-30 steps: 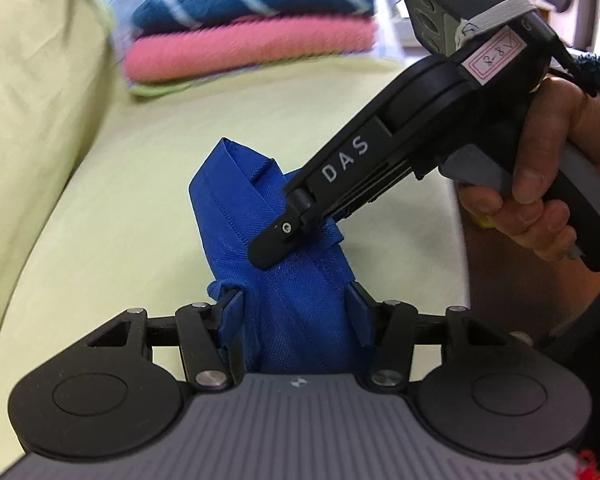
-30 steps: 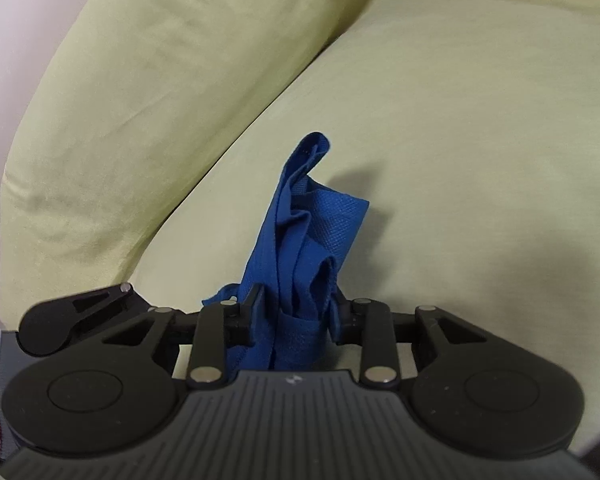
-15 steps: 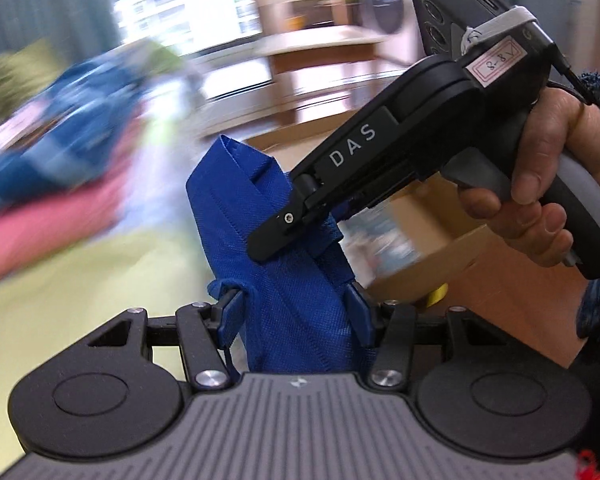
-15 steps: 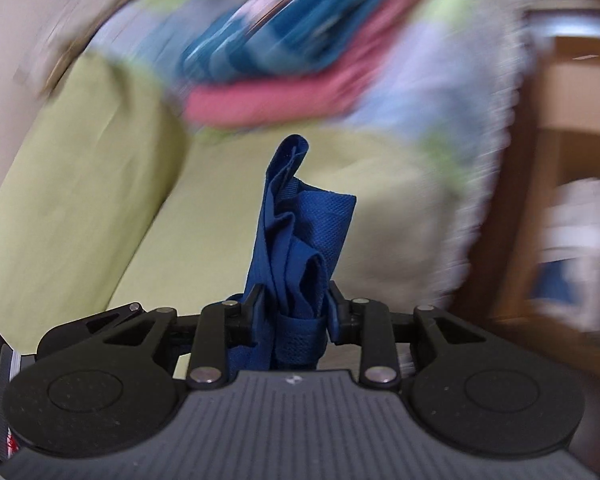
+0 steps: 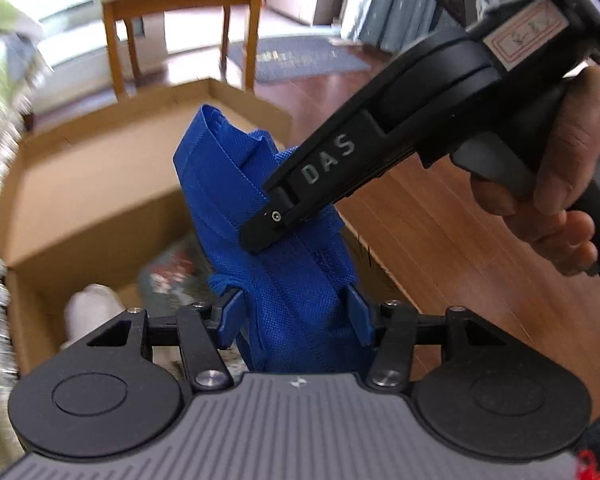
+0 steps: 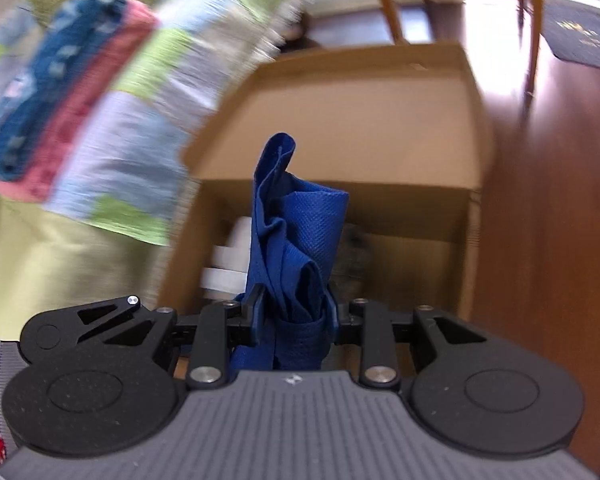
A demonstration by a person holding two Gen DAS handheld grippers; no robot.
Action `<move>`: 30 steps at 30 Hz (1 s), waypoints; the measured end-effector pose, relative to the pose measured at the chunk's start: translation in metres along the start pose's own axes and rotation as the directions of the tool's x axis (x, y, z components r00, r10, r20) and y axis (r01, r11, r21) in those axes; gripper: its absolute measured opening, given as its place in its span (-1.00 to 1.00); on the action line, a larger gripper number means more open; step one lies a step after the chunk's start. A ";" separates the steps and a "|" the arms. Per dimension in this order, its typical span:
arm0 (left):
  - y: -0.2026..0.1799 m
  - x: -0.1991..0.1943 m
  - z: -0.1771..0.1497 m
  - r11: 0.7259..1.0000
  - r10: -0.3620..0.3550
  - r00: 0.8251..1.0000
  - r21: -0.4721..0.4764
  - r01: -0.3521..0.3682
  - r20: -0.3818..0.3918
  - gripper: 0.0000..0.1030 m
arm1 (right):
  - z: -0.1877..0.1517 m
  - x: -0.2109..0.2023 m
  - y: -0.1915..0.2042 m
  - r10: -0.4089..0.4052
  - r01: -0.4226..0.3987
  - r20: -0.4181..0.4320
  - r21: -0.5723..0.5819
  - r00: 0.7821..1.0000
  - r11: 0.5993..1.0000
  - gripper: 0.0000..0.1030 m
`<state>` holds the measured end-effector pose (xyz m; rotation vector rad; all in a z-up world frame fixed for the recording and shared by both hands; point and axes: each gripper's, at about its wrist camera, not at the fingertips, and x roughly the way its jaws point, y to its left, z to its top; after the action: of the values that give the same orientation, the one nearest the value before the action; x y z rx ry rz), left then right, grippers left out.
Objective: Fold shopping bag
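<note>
The blue shopping bag is folded into a compact upright bundle. My left gripper is shut on its lower part. My right gripper is shut on the same bag, and its black body reaches in from the right in the left wrist view, fingers clamped on the bundle's upper side. Both grippers hold the bag in the air over an open cardboard box. The bag's lowest part is hidden behind the gripper bodies.
The box holds a white item and patterned cloth. A patchwork cover with folded towels lies left. A wooden table, a rug and wood floor lie beyond.
Both grippers have carried the bag off the green sofa cushion and swung right, so it now hangs over the cardboard box. The grips on the bag are unchanged.
</note>
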<state>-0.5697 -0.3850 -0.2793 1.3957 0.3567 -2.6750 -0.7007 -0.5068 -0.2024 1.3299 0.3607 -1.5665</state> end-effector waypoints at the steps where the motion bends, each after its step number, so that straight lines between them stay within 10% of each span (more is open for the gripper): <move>1: 0.000 0.011 0.000 1.000 -0.007 1.000 -0.002 0.007 -0.019 0.09 | 0.002 0.010 -0.006 -0.025 0.025 -0.021 0.010 0.999 1.000 -0.48; 13: 0.030 0.083 -0.008 0.995 -0.099 0.981 -0.046 0.092 -0.168 0.09 | -0.001 0.086 -0.019 -0.196 0.197 -0.193 -0.013 0.961 0.980 -0.48; 30: 0.033 0.080 -0.044 0.932 -0.152 0.972 0.302 0.202 -0.179 0.03 | -0.011 0.145 -0.009 -0.231 0.214 -0.320 -0.087 0.919 0.973 -0.49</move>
<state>-0.5741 -0.4040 -0.3739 1.7422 0.0630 -2.8787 -0.6850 -0.5649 -0.3346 1.5556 0.7782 -1.5047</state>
